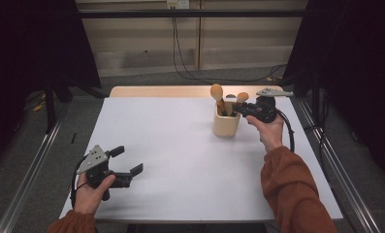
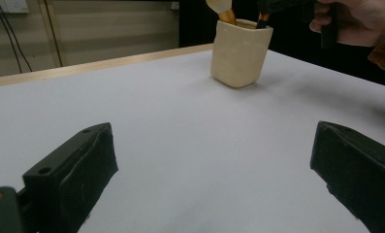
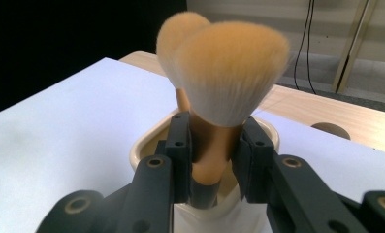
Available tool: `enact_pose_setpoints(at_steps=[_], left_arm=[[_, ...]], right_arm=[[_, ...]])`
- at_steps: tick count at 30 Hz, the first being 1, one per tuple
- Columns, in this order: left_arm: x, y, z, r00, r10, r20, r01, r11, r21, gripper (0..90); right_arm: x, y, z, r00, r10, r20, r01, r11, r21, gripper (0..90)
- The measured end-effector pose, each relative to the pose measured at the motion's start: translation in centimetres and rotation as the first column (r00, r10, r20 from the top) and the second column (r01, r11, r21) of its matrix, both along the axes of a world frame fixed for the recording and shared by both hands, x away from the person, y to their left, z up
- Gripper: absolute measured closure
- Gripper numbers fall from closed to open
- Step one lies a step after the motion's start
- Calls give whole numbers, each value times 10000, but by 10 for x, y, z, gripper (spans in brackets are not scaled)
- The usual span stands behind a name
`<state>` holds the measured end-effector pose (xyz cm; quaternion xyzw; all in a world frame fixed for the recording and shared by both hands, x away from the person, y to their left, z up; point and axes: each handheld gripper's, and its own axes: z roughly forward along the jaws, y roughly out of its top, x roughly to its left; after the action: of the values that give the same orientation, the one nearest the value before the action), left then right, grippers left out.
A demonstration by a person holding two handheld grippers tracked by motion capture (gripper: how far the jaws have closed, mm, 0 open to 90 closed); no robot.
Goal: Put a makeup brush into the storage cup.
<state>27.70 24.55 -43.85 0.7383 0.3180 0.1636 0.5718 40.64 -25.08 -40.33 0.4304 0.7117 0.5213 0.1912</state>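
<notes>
A cream cup stands on the white table at the back right, also seen in the left gripper view. Two tan-bristled makeup brushes stand in it. My right gripper is over the cup's right side, shut on the handle of the nearer brush, whose lower end goes down inside the cup rim. The second brush leans at the cup's left, free, its head just behind the held one. My left gripper rests near the front left, open, with bare table between its jaws.
The white mat covers a wooden table whose bare strip shows at the back, with a round hole in it. Metal rails run along both sides. Cables hang at the far wall.
</notes>
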Motion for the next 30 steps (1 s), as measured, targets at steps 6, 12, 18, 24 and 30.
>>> enact_pose_setpoints(at_steps=[6, 12, 18, 24, 30], left_arm=[[1, 0, -1, 10000, -31, -43, 31, 10000, 7, 25], [0, 1, -2, 10000, 20, -31, -20, 10000, -47, 25], [-1, 1, -1, 10000, 14, -37, -14, 10000, 29, 25], [-1, 2, -1, 10000, 71, -14, -71, 10000, 19, 28], [-4, 1, 0, 10000, 69, 48, -70, 10000, 37, 28]], right_arm=[[1, 0, -8, 9999, -85, -71, 85, 10000, -11, 707], [0, -3, -9, 9994, -332, 102, 332, 9994, 56, 569], [-2, -4, -7, 9978, -625, 230, 624, 9980, 68, 365], [-6, -5, -10, 9932, -1091, 404, 1082, 9938, 249, 146], [-15, -8, -13, 9929, -1141, 348, 1122, 9923, 521, 20]])
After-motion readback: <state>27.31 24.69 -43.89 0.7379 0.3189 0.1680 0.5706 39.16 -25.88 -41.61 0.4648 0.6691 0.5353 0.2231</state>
